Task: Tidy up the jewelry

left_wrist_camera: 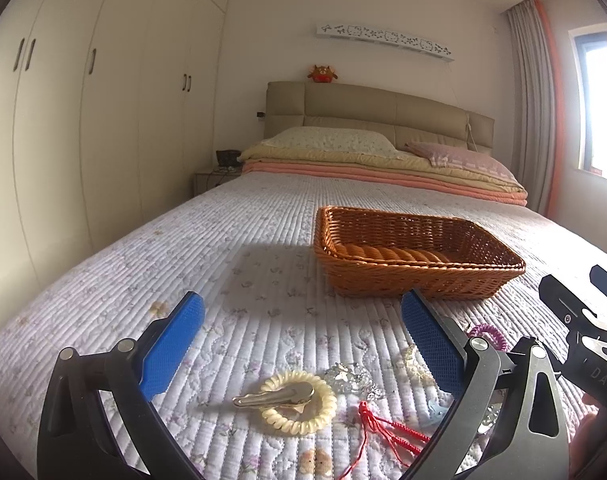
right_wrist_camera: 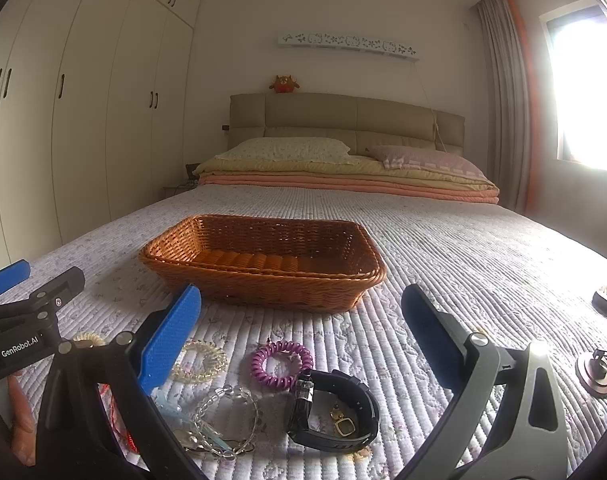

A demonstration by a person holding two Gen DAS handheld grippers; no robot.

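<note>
A brown wicker basket [left_wrist_camera: 415, 256] [right_wrist_camera: 263, 264] stands empty on the quilted bed. My left gripper [left_wrist_camera: 303, 344] is open above a cream coil hair tie [left_wrist_camera: 299, 402] with a metal hair clip [left_wrist_camera: 275, 397] across it. Beside them lie a clear crystal piece [left_wrist_camera: 349, 376] and a red cord [left_wrist_camera: 387, 432]. My right gripper [right_wrist_camera: 299, 340] is open above a purple coil hair tie [right_wrist_camera: 281, 364], a black watch [right_wrist_camera: 335, 412], a clear bead bracelet [right_wrist_camera: 227, 412] and a yellow bead bracelet [right_wrist_camera: 201, 362]. Both grippers hold nothing.
Folded blankets [right_wrist_camera: 343, 184] and pillows [right_wrist_camera: 287, 148] lie at the headboard. Wardrobes [left_wrist_camera: 83, 120] line the left wall. A small stand with a round base [right_wrist_camera: 597, 372] and a brush [right_wrist_camera: 605, 300] sit at the right of the bed.
</note>
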